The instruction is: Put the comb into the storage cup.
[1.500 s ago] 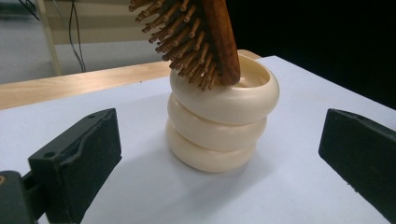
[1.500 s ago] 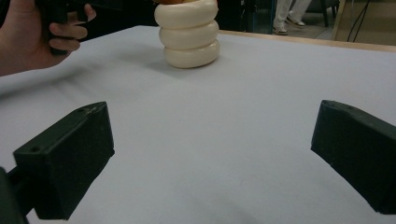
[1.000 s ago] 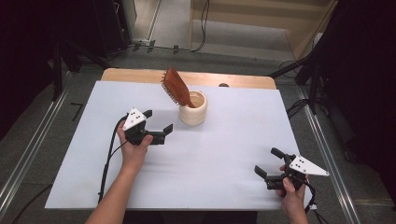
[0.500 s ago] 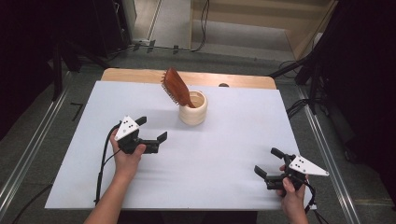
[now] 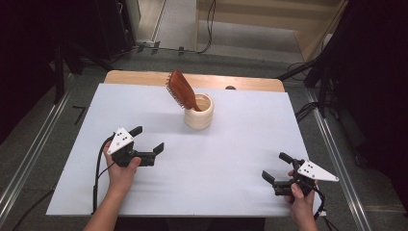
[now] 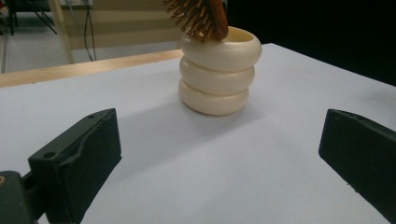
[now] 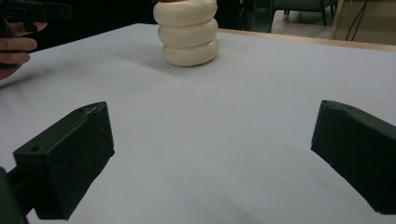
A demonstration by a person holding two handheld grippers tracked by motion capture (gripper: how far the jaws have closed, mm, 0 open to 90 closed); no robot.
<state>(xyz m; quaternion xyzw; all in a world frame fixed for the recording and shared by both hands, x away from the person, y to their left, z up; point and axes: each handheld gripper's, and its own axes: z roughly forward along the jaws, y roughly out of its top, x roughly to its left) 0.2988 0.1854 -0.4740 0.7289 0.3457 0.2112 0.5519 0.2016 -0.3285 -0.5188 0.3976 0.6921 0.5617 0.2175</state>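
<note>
A cream ribbed holder point(image 5: 199, 111) stands at the back middle of the white table point(image 5: 240, 144). A brown wooden hairbrush point(image 5: 182, 89) leans out of it to the left, bristles facing down-left. The holder point(image 6: 218, 74) and brush bristles point(image 6: 198, 18) lie ahead in the left gripper view, the holder point(image 7: 187, 31) far ahead in the right gripper view. My left gripper point(image 5: 148, 139) is open at the left, well short of the holder, nothing between its jaws. Open and empty too, my right gripper point(image 5: 277, 168) sits at the front right.
A wooden strip point(image 5: 144, 77) runs along the table's far edge. Metal rails point(image 5: 29, 159) flank the table on both sides. Cables point(image 5: 98, 173) trail from each gripper toward the front edge.
My left gripper has drawn back from beside the holder, toward the front left of the table. The right gripper has stayed put.
</note>
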